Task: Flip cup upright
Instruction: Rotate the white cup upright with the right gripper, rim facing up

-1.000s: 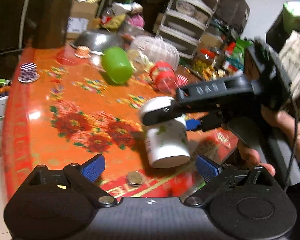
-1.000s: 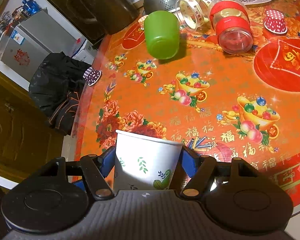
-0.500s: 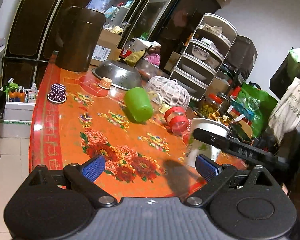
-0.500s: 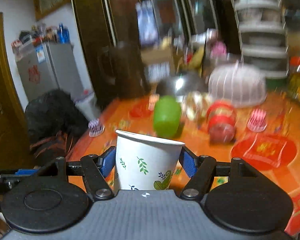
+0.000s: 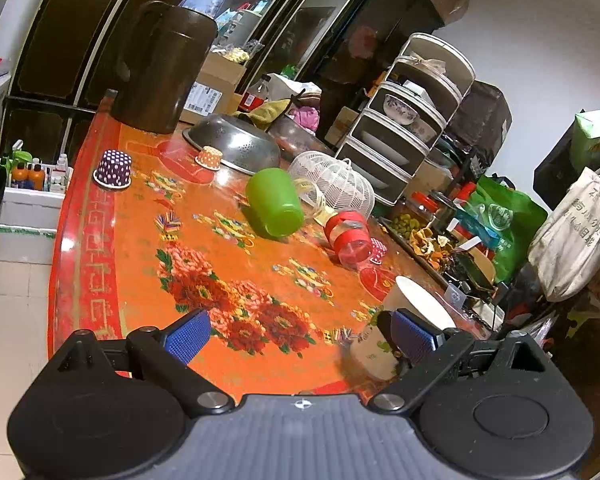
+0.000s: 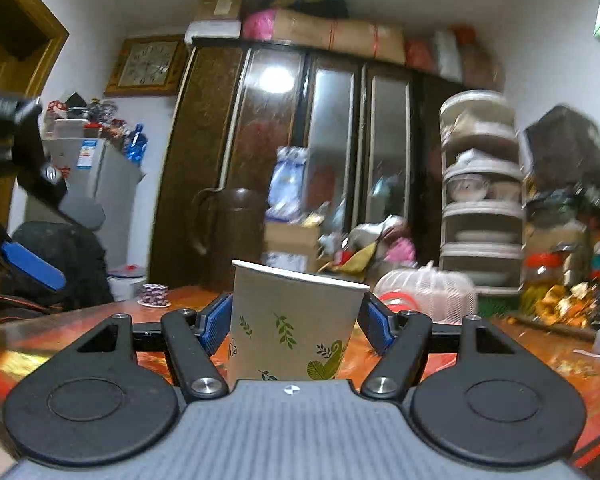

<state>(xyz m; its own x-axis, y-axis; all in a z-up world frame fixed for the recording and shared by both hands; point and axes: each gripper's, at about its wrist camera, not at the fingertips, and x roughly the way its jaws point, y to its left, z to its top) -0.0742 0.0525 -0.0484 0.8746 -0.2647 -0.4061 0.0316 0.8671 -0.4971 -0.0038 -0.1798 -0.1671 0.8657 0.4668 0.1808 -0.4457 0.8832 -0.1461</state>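
A white paper cup with green leaf prints (image 6: 292, 328) stands upright, mouth up, between the blue pads of my right gripper (image 6: 296, 326), which is shut on its sides low over the orange flowered table (image 6: 80, 332). In the left wrist view the same cup (image 5: 404, 320) stands at the table's near right, partly behind my right finger pad (image 5: 414, 338). My left gripper (image 5: 300, 336) is open and empty above the table's near edge, left of the cup.
A green cup (image 5: 274, 202) and a red-lidded jar (image 5: 350, 236) lie on their sides mid-table. A purple dotted cup (image 5: 114, 168), a steel colander (image 5: 234, 144), a white mesh cover (image 5: 336, 182) and a dark jug (image 5: 160, 68) stand farther back. Shelves and bags crowd the right.
My right gripper has tilted level with the cup, and the cup now stands mouth up at the table. My left gripper has drawn back and lifted.
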